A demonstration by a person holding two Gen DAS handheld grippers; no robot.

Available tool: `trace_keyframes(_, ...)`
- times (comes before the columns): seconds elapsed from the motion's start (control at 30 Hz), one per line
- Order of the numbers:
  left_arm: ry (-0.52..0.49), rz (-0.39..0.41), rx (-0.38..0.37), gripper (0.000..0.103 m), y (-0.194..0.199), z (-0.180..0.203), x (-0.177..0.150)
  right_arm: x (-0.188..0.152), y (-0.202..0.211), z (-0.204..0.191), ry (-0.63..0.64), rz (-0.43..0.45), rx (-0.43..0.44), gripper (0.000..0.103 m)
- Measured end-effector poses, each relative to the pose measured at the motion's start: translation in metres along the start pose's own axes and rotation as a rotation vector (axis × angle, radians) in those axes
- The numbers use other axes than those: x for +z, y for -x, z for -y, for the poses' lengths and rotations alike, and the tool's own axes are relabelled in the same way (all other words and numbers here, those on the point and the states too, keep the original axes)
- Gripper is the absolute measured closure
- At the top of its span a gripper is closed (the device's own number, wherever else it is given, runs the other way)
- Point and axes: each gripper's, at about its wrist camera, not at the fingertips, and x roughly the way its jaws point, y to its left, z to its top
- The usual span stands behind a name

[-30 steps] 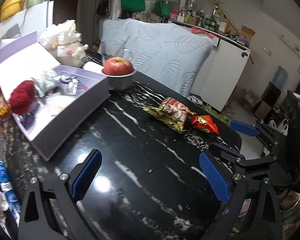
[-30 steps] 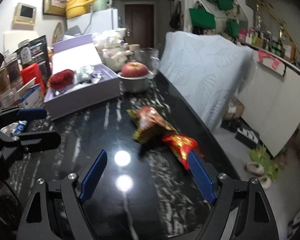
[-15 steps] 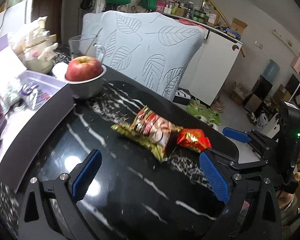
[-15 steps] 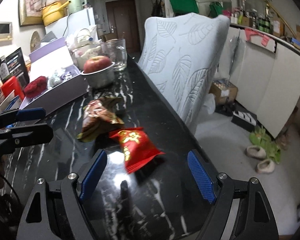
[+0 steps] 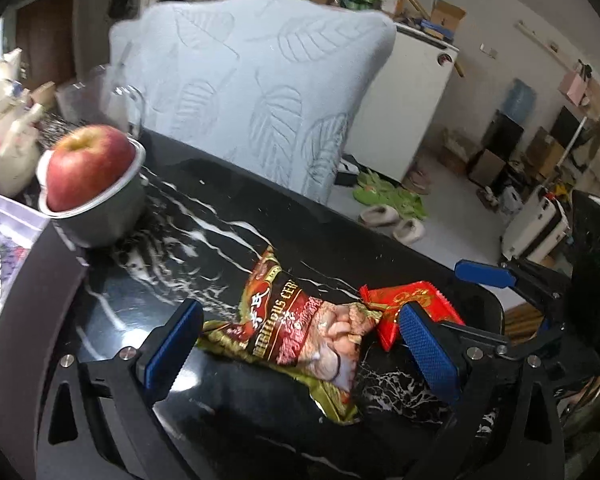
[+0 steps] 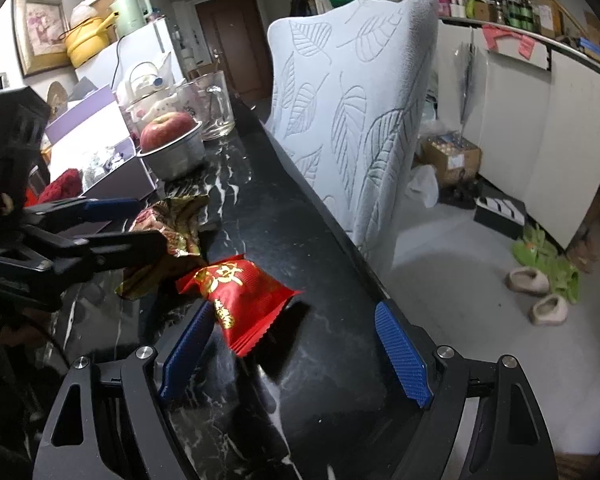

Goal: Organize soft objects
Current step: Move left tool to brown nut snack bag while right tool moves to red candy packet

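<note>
The left tongs (image 5: 300,350) are spread wide. Their two blue pads sit on each side of the green and red snack bag (image 5: 300,332), but they do not squeeze it. The bag lies flat on the black desk (image 5: 204,240) with white streaks. One end of the bag touches the small red packet (image 5: 410,300).

The right tongs (image 6: 296,352) are spread wide too. The red packet (image 6: 240,292) with gold letters lies between their pads, closer to the left pad. I cannot tell if that pad touches it. The packet rests on the desk (image 6: 268,216), near the edge.

From the right camera, the left tongs (image 6: 112,220) show at the left side, over the snack bag (image 6: 172,220). From the left camera, the right tongs (image 5: 488,276) show at the right side, just past the red packet.

Farther back on the desk is a red apple (image 5: 90,168) in a gray metal bowl (image 5: 112,216). Behind the bowl stands a clear glass mug (image 6: 212,108). Beside the bowl is a purple box (image 6: 120,176) with its lid up, and a fuzzy red thing (image 6: 62,186) is in it. A white teapot (image 6: 148,92) stands behind the apple.

A big pale pillow with leaf shapes (image 6: 352,112) stands up against the far side of the desk. Green slippers (image 6: 548,256) and fuzzy tan slippers (image 6: 540,296) lie on the floor.
</note>
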Motion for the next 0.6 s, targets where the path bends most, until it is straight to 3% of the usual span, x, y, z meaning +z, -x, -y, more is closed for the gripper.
trace_keyframes(0.17, 0.003, -0.042, -0.016, 0.004, -0.014, -0.006, -0.002, 0.002, 0.001, 0.000, 0.000, 0.006, 0.034, 0.019)
trace_keyframes(0.27, 0.005, -0.039, -0.024, 0.028, -0.014, -0.008, -0.006, 0.003, 0.001, -0.002, 0.011, 0.010, 0.049, 0.019)
trace_keyframes(0.6, 0.016, -0.041, 0.016, 0.032, 0.002, -0.004, -0.027, 0.009, -0.009, -0.007, 0.029, 0.009, 0.132, 0.019)
